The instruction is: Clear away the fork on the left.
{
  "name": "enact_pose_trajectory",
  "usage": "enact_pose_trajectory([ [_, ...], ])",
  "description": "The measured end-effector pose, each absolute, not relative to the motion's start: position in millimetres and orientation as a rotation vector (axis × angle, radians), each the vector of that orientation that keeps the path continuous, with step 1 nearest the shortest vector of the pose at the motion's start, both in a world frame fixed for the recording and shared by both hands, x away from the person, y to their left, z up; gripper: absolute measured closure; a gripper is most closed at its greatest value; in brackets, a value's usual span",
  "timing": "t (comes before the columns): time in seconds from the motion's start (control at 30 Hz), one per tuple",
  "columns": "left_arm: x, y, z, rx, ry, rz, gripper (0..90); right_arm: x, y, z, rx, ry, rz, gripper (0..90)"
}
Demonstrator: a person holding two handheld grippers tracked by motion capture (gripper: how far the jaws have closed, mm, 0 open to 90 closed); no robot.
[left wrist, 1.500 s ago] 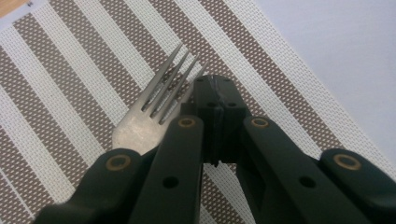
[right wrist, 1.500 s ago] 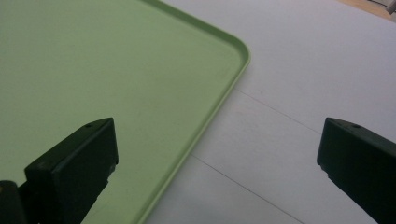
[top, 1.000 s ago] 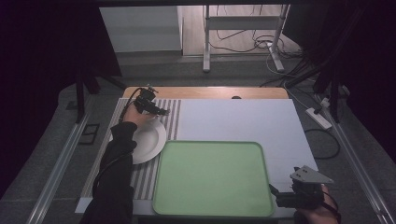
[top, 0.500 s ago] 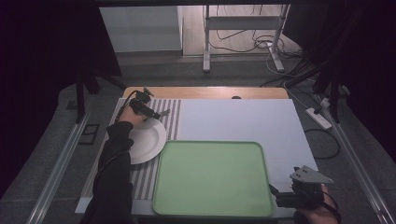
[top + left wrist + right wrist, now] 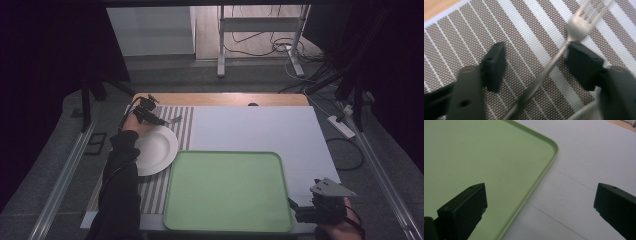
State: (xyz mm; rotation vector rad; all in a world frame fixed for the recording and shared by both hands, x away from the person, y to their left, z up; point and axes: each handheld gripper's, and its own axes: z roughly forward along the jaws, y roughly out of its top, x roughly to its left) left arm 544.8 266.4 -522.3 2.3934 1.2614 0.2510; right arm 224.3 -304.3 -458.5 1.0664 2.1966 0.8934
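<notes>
The left tool is over the striped placemat at the far left of the table, just beyond the white plate. Its jaws stand apart, and the fork lies between them. The fork's handle runs diagonally across the gap from the lower left of the left gripper view up to the tines at upper right, so its long axis crosses the line of closure at a slant, not square to it. The neck of the fork sits tight against the right-hand jaw and well clear of the left-hand one; whether it touches that jaw cannot be told. In the high view the tines point right, past the tool toward the middle of the table. The fork appears slightly raised at the tine end, though that is a judgement. The right tool is at the near right, well away from the fork, with jaws wide apart and nothing in them, straddling the near right corner of the green tray. The left hand is plainly the nearer one
</notes>
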Motion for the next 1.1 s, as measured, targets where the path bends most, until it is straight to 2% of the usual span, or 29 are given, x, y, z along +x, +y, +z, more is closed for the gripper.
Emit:
enact_pose_trajectory([
  [0.03, 543, 266, -522, 2.396, 1.243, 0.254, 47.6, 224, -304, -459, 1.065, 2.196, 0.892, 0.0],
  [0.07, 542, 266, -522, 2.39, 1.229, 0.251, 48.9, 224, -304, -459, 1.064, 2.195, 0.891, 0.0],
  [0.17, 538, 265, -522, 2.401, 1.18, 0.268, 69.5, 224, -303, -459, 1.06, 2.197, 0.887, 0.0],
  [0.2, 537, 264, -522, 2.405, 1.171, 0.274, 73.5, 224, -303, -459, 1.059, 2.198, 0.886, 0.0],
  [0.4, 534, 255, -520, 2.453, 1.101, 0.274, 86.6, 224, -303, -459, 1.052, 2.201, 0.883, 0.0],
  [0.67, 536, 252, -518, 2.417, 1.126, 0.23, 86.6, 225, -302, -459, 1.049, 2.204, 0.88, 0.0],
  [1.1, 536, 208, -510, 2.439, 1.003, 0.234, 86.6, 224, -302, -459, 1.042, 2.203, 0.88, 0.0],
])
